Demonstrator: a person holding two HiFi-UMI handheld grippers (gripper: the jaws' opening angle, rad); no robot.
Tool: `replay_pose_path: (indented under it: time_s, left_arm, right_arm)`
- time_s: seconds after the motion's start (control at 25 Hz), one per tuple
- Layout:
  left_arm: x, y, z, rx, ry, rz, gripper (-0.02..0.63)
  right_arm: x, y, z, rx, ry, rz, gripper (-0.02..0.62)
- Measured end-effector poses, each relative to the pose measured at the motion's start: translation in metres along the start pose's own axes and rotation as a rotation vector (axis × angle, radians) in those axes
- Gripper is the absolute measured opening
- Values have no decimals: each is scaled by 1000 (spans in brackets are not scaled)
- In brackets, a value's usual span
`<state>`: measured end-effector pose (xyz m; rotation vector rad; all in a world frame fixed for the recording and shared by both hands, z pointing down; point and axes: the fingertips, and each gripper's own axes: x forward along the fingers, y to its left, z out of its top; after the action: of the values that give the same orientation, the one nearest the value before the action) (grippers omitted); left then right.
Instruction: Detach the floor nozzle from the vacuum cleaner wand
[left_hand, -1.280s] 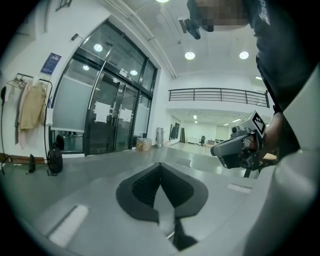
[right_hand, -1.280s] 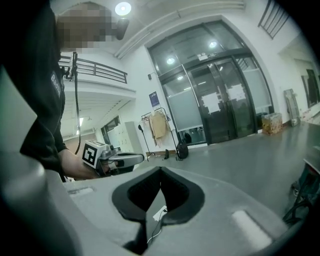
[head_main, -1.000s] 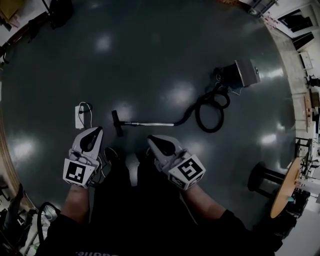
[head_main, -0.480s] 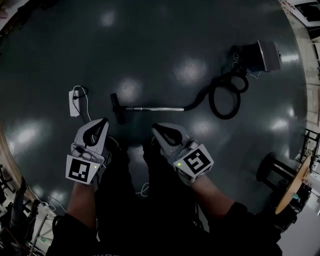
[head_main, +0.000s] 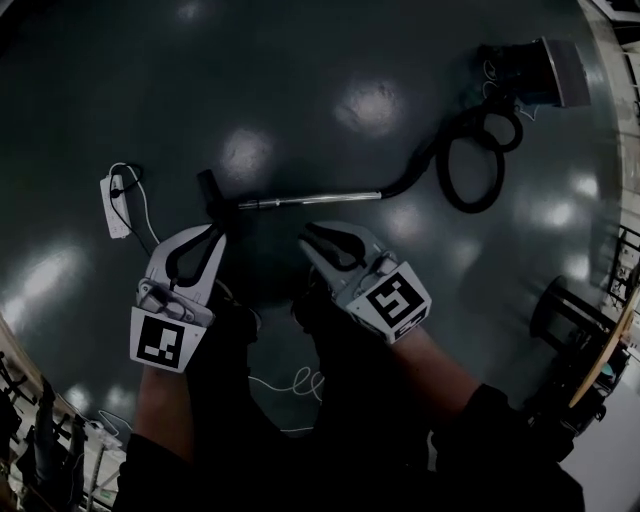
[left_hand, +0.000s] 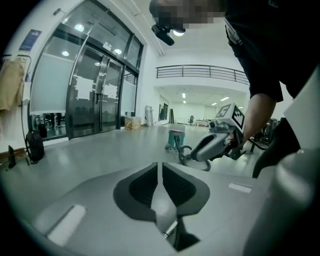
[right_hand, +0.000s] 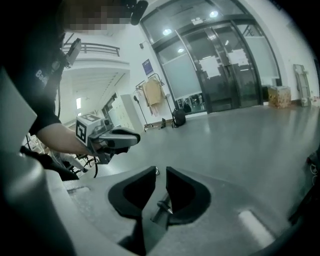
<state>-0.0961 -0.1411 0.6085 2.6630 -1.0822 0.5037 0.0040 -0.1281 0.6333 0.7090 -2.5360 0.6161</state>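
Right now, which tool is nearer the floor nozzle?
The left tool, beside the floor nozzle; the right tool is farther along the wand. Both tools' jaws have just been opening, empty.

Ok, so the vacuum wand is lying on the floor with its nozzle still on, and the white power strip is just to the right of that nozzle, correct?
Not quite: the head view shows the white power strip to the left of the floor nozzle, not the right. The wand does lie on the floor with the nozzle still on.
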Motion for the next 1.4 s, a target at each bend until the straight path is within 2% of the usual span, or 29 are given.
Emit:
replay_pose_path:
  time_s: [0.2,0.4,0.64,0.76,0.92,1.0,1.12,1.4]
  left_arm:
    - [30,3,-72,122,100,-108,61]
    - [57,0,-123,163,139,-202,81]
    - [88,-8,-212,283,253,-364,133]
    - [105,-9,-263,336,343,-433,154]
    - [122,-15,-338,433,486,-526,188]
    - [129,-14,-370,482,551,-547,218]
    - [133,-14,-409,511,626,-570,238]
    - [141,4,-462,618,747,-575,252]
  right_arm:
    - [53,-21,-59,-69,67,71,91]
    - [101,-43,-130,-129,158,142,111]
    - [143,-57,-199,-193,267,243,145]
    - [162,-67,-230,-216,335,293,170]
    - [192,-80,-294,-333,509,346,214]
    - [207,-85,-323,-397,578,360,237]
    - [223,-87,-356,-489,641,387,249]
    - [236,-94,-400,-632,704,389,249]
